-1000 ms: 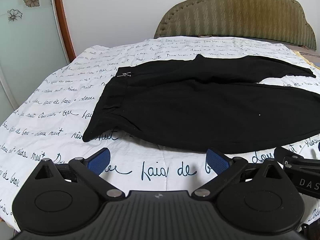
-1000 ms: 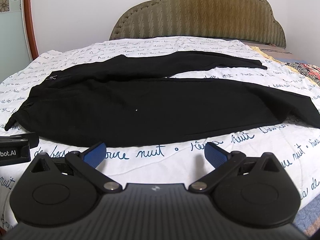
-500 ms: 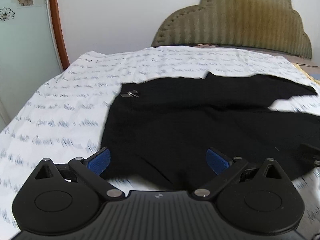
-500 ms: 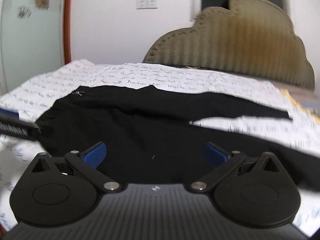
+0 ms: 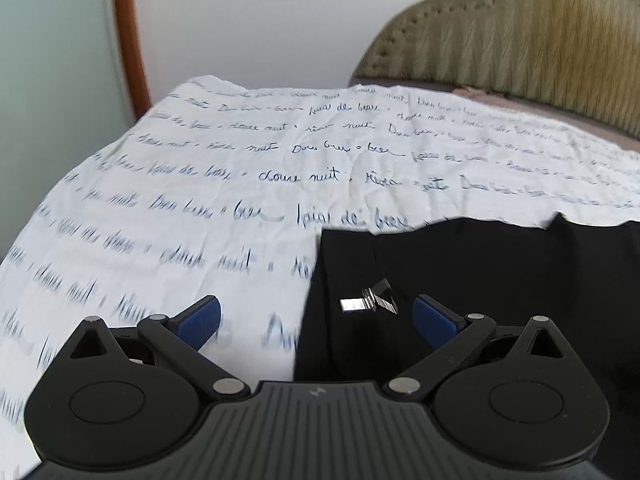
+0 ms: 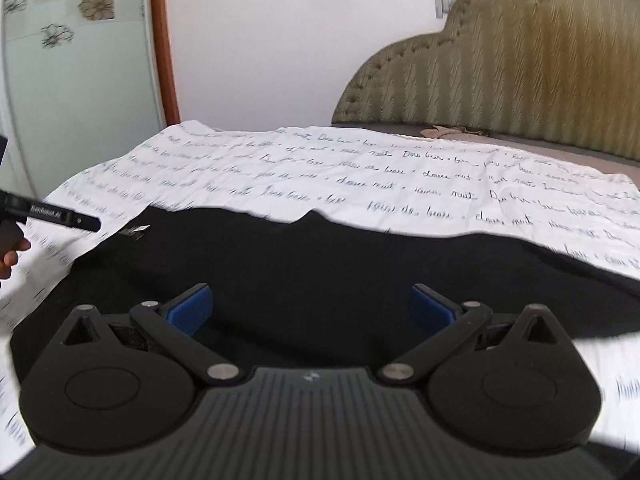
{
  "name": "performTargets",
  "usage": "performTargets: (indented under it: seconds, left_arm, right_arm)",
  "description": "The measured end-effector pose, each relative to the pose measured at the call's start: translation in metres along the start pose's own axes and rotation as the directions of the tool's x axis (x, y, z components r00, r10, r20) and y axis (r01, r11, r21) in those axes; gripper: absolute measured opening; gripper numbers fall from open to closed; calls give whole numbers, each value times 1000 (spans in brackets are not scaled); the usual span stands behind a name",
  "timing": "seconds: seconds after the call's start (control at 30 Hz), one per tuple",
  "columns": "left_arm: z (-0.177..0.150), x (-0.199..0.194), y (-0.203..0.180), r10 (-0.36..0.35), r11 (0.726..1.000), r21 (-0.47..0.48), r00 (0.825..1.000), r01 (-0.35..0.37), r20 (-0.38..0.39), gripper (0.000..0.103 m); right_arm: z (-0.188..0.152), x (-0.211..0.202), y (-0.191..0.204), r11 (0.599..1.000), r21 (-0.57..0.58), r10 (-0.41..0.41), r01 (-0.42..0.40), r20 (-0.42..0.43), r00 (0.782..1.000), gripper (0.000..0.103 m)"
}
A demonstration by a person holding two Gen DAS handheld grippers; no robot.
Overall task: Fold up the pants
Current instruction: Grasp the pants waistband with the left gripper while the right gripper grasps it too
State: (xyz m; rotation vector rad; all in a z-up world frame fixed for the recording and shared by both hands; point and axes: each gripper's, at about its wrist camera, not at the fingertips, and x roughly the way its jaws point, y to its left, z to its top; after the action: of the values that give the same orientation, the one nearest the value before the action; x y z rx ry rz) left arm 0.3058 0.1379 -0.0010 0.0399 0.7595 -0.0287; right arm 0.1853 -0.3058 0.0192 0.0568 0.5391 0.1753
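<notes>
Black pants [image 5: 480, 276] lie flat on a white bedsheet [image 5: 224, 184] printed with blue script. Their far waistband corner carries a shiny metal clasp [image 5: 368, 302]. My left gripper [image 5: 316, 320] hovers open right over that corner, the clasp between its blue pads [image 5: 198, 322]. In the right wrist view the pants [image 6: 320, 264] stretch across the frame, and my right gripper [image 6: 310, 306] is open above the black cloth near the middle. Neither gripper holds anything. The left gripper's body [image 6: 52, 212] shows at the left edge, with a fingertip of the person's hand below it.
An olive padded headboard [image 6: 520, 80] stands behind the bed against a white wall. A wooden door frame [image 6: 164, 52] and a frosted glass panel with flower prints [image 6: 68, 60] lie to the left. The sheet's left edge [image 5: 60, 184] drops off the bed.
Both grippers have moved forward over the bed and closer to the pants. The left one now sits over the far waistband corner, the right one over the cloth; both stayed open.
</notes>
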Motion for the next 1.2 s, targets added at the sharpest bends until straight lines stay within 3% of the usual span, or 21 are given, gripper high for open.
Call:
performTargets:
  seconds: [0.13,0.33,0.47,0.57,0.7,0.77,0.8,0.87,0.9,0.93,1.0,1.03,1.1,1.2]
  left_arm:
    - [25,42,10,-80,997,9,997,80,-16,103]
    - [39,94,20,-233,967,85,970,238,-64,103]
    - [35,114,18,-334,924,155,936,349,-112,103]
    - [35,123,13,-360,901,216,927,375,-106,103]
    - [37,129,5,-385,882,248,917,400,-106,102]
    - [35,128,0,-390,875,265,914,406,-110,101]
    - [34,126,-2,-390,872,275,914,405,-110,91]
    - [33,118,-5,-389,865,302,916,401,-102,63]
    - [33,114,-6,-394,860,310,913,406,-105,46]
    - [33,110,-6,-400,858,305,910,414,-110,39]
    - [32,101,-8,-404,860,293,908,417,-105,25]
    - [30,96,-10,-396,863,302,913,406,-96,17]
    - [26,83,-17,-364,875,320,930,362,-57,14]
    - [25,62,-22,-313,897,336,950,287,24,12]
  right_arm:
    - [28,50,-38,998,-51,19,-21,-41,999,103]
    - [56,124,-63,962,-248,70,-111,-169,983,103]
    - [61,168,-71,932,-290,132,-219,-291,948,103]
    - [65,193,-69,907,-314,160,-280,-357,920,103]
    - [66,226,-76,901,-252,211,-354,-458,863,103]
    - [67,234,-82,907,-201,244,-370,-466,850,103]
    - [67,234,-83,912,-180,253,-370,-464,849,103]
    - [67,231,-81,916,-186,237,-354,-462,855,87]
    - [67,227,-79,913,-200,234,-356,-458,858,67]
    - [68,223,-80,910,-197,242,-364,-460,854,36]
    - [71,212,-82,914,-172,254,-366,-461,850,5]
    - [70,207,-79,911,-188,246,-366,-466,850,5]
    - [64,199,-70,904,-254,198,-343,-461,865,5]
    - [59,181,-52,904,-346,105,-249,-386,917,4]
